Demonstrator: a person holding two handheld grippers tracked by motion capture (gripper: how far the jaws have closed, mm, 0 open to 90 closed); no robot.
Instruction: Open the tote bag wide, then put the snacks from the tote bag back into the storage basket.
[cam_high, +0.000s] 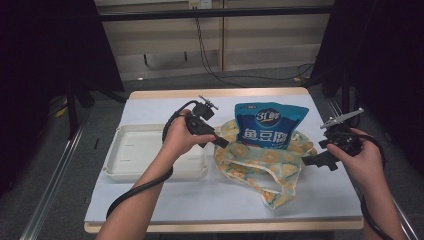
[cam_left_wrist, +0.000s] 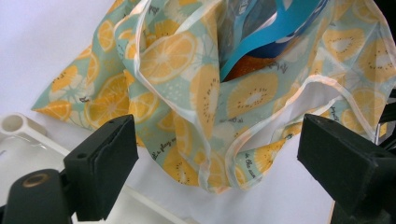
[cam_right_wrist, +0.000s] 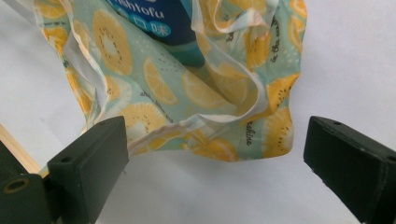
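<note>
Right now both tongs are open, nothing gripped: left tongs (cam_high: 222, 142) sit at the bag (cam_high: 260, 160) left rim, right tongs (cam_high: 309, 161) at its right rim. The bag lies centre frame on the surface (cam_high: 320, 200), with the pouch (cam_high: 269, 125) standing in its mouth. Risk: pinch one fabric layer only and the pouch tips out. Tray (cam_high: 125, 150) crowds your left; lower frame is free.

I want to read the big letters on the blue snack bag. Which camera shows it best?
The high view: the blue snack bag stands upright in the fruit-print bag, its whole front facing the camera. The left gripper view catches just a blue edge inside the fabric; the right gripper view shows its lower part with a few letters.
</note>
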